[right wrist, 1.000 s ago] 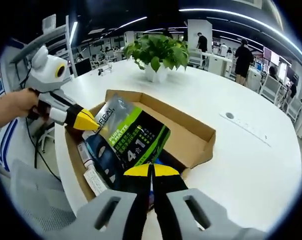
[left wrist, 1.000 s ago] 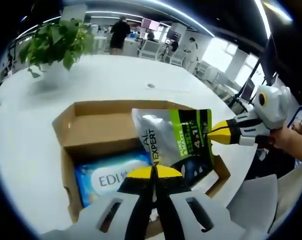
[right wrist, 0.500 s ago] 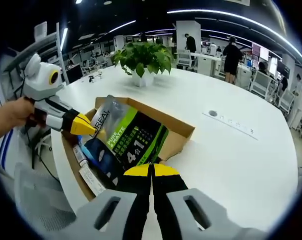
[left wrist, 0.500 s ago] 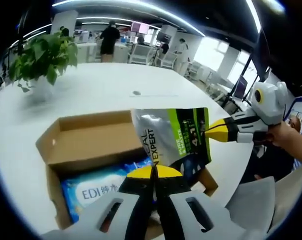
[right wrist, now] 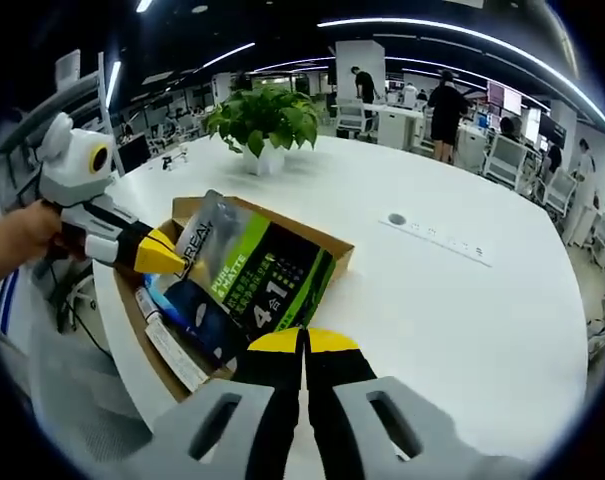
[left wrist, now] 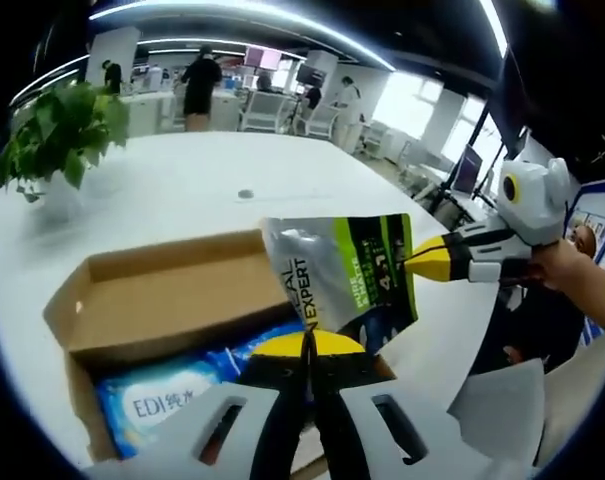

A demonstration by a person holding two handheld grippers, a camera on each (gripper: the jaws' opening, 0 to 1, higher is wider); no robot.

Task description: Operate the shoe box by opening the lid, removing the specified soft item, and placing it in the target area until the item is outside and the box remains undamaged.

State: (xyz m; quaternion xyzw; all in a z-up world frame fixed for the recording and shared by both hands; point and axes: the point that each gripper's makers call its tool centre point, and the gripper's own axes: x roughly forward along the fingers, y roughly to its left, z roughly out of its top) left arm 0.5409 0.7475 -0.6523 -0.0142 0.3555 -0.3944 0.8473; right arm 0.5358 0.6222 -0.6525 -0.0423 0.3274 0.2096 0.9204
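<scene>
A silver, green and black soft pouch hangs above the open cardboard shoe box, held at two edges. My left gripper is shut on the pouch's lower edge. My right gripper, held by a hand at the right, is shut on its side edge. In the right gripper view the same pouch is stretched over the box between my right gripper and my left gripper. A blue wipes pack lies inside the box.
The box stands near the edge of a large white table with a potted plant and a round cable port. A grey chair stands beside the table. More small packages lie in the box. People stand far back.
The pouch, still held by both grippers, has risen higher above the box. Both views have shifted, so the box sits lower and further left in the left gripper view.
</scene>
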